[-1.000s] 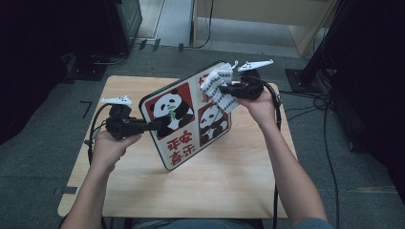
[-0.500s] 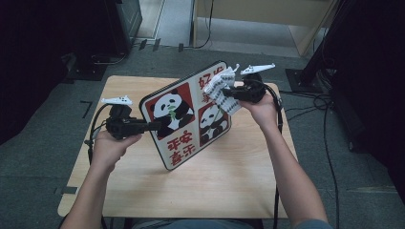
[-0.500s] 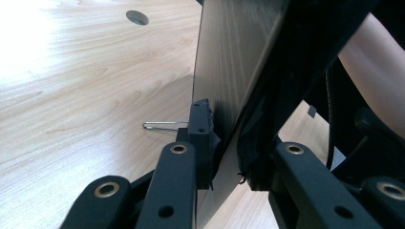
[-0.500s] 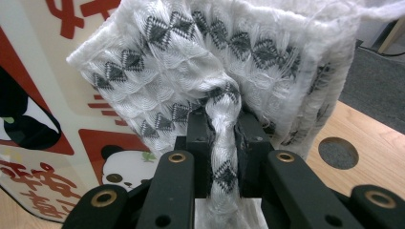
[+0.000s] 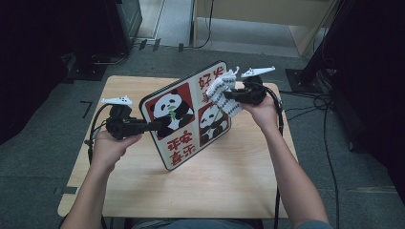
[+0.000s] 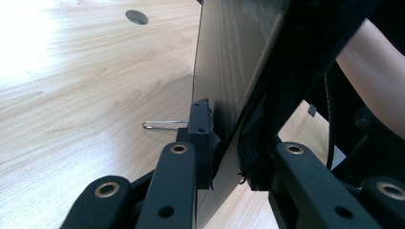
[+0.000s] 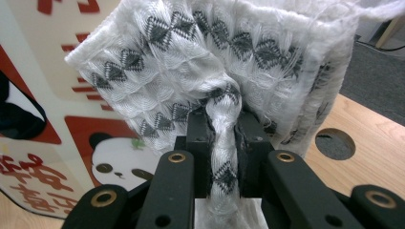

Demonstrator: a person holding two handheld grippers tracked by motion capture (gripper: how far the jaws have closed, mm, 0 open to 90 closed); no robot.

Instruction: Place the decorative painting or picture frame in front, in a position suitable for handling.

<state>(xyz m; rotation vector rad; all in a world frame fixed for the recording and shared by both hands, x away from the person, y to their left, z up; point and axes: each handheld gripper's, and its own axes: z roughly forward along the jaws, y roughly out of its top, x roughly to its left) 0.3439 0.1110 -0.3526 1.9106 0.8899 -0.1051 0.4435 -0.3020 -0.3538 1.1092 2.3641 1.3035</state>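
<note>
A square board with panda pictures and red characters [image 5: 188, 114] stands tilted on one corner above the wooden table [image 5: 143, 191]. My left gripper [image 5: 155, 125] is shut on the board's left edge [image 6: 224, 95]; its jaws clamp that edge in the left gripper view. My right gripper [image 5: 229, 94] is shut on a white cloth with a grey diamond pattern [image 5: 223, 90], pressed against the board's upper right face. In the right gripper view a fold of the cloth [image 7: 224, 114] is pinched between the pads, with the board's face [image 7: 33, 95] behind it.
A thin metal pin [image 6: 162, 125] lies on the wood beside the board. A round cable hole [image 7: 334, 143] sits in the table near the right hand. Cables [image 5: 305, 109] trail over the table's right edge; dark cabinets and a desk leg stand beyond.
The right gripper has shifted the cloth slightly up and left across the board's top right. The left hand and the board have held still.
</note>
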